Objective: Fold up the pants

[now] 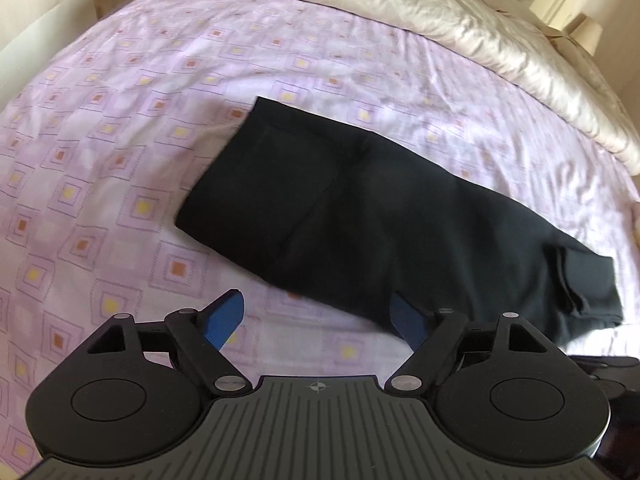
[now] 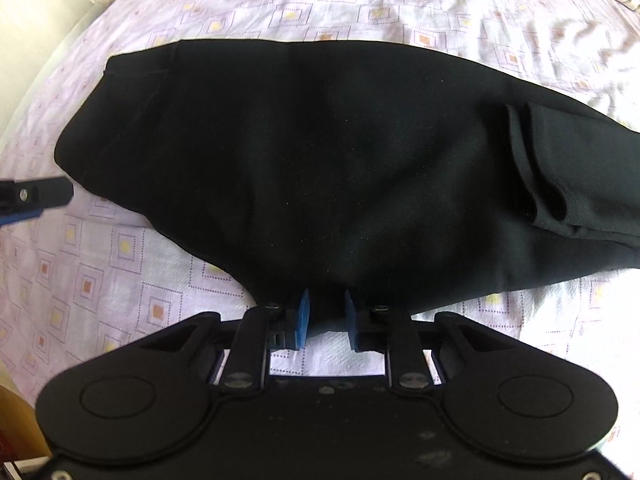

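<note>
Black pants (image 1: 380, 216) lie folded lengthwise on the lilac patterned bed sheet (image 1: 120, 128), waistband at the far left, leg ends at the right. My left gripper (image 1: 320, 312) is open and empty, hovering over the sheet just short of the pants' near edge. In the right wrist view the pants (image 2: 340, 160) fill the middle. My right gripper (image 2: 326, 312) has its blue pads (image 2: 302, 316) partly closed around the near edge of the fabric, with a gap still between them. The left gripper's finger shows at the left edge (image 2: 36, 196).
A cream duvet (image 1: 400, 4) is bunched along the far side of the bed. A lamp (image 1: 586, 34) stands at the far right. The bed's left edge (image 1: 24, 52) drops off beside a pale wall.
</note>
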